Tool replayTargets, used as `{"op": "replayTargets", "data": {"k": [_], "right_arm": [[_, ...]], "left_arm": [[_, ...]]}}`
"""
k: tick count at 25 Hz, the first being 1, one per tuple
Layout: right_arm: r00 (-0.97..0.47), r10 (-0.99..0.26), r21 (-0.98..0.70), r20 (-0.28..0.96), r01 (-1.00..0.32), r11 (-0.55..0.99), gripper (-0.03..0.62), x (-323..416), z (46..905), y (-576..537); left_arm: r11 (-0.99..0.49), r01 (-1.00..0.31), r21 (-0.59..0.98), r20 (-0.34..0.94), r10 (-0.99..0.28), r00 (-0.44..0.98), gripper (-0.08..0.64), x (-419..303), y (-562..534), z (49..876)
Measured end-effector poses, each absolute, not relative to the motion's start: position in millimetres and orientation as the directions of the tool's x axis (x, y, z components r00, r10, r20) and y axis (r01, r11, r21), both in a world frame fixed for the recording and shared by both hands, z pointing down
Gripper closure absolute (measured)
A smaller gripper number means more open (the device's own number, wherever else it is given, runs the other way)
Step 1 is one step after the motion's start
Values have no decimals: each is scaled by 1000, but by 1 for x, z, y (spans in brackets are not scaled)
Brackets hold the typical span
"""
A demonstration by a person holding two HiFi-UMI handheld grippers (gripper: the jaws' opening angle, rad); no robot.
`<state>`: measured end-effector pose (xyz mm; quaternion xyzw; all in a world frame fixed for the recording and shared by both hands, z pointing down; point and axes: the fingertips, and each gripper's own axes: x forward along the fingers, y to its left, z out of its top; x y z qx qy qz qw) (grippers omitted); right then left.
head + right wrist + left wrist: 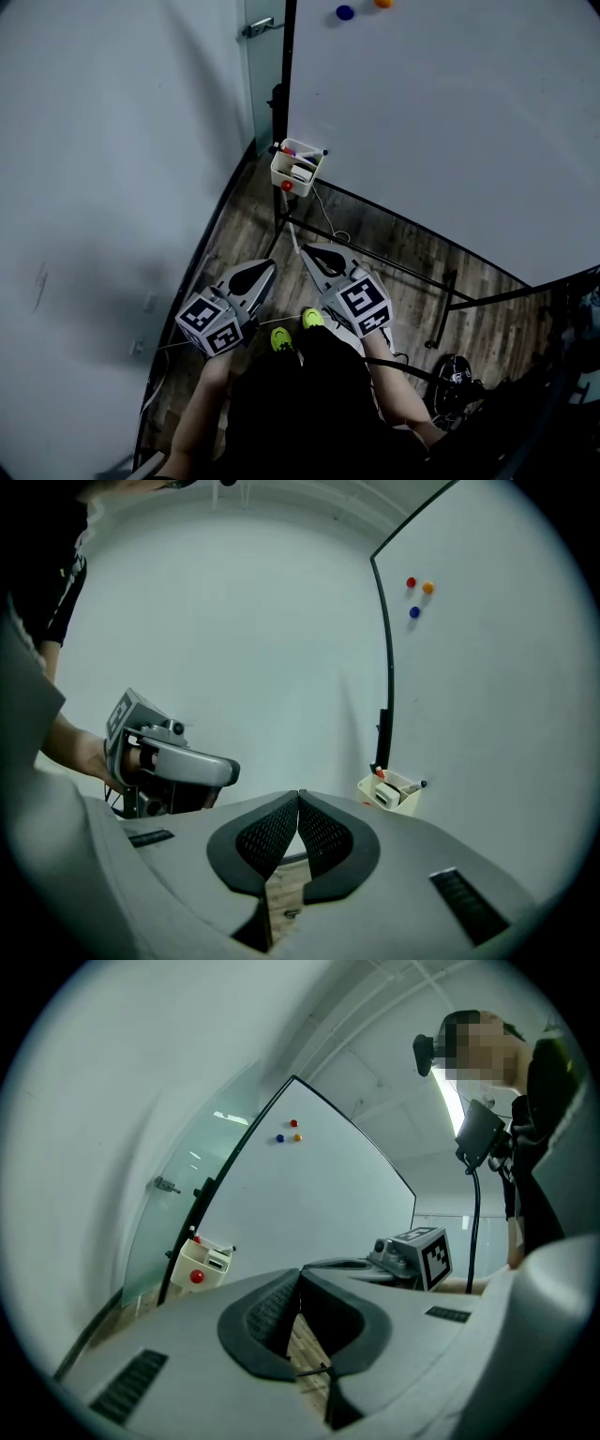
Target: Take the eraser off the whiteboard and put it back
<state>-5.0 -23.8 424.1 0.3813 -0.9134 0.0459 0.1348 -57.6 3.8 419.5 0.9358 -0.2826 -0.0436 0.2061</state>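
**Target position.** The holder box [297,169] hangs at the lower left corner of the whiteboard [450,122], on the stand's upright. The eraser [301,172] appears to be the pale block that lies inside this box, beside the markers [292,150]. It is too small in every view to give its long axis. A red knob [287,186] marks the front wall of the box.

**Tool state.** The left tool [269,266] has its pads together at the tips, with nothing between them. The right tool [307,251] is likewise closed and empty. Both are held low, close to the person's body, above the wooden floor [403,281].

**Governing relation.** Both tools are well apart from the holder box and point roughly toward it. In the head view the box lies beyond and above both tips, almost in line with the gap between the two tools. The right tool's tip is the nearer to the box; the left tool sits further back and to the wall side of the box.

**Judgement.** The task is at the approach step. The nearer right tool is the likelier one to reach the box, and its jaws need to part before it enters.
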Motion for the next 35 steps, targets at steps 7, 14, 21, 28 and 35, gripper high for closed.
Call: {"op": "replayTargets", "data": {"k": [7,14,21,28,35], "right_arm": [[-644,-702,61,305,-722,689,558,-1,430,-52],[-622,-694,78,364,-722,688,524,4,448,-87],[-616,-675,66,407,-717,694,475,4,466,-124],[-604,-663,69,442,-714,696,435,5,480,-154],[-575,-663,60,479,-732,678,379,15,500,-183]], "left_arm": [[-737,-523,427,40,-563,826,548,-66,-10,431],[-716,-543,438,52,-583,811,548,-72,-37,435],[-695,-561,449,64,-601,797,548,-75,-64,441],[-662,-572,484,85,-615,784,548,-75,-83,454],[-643,-586,493,115,-619,777,548,-72,-100,465]]}}
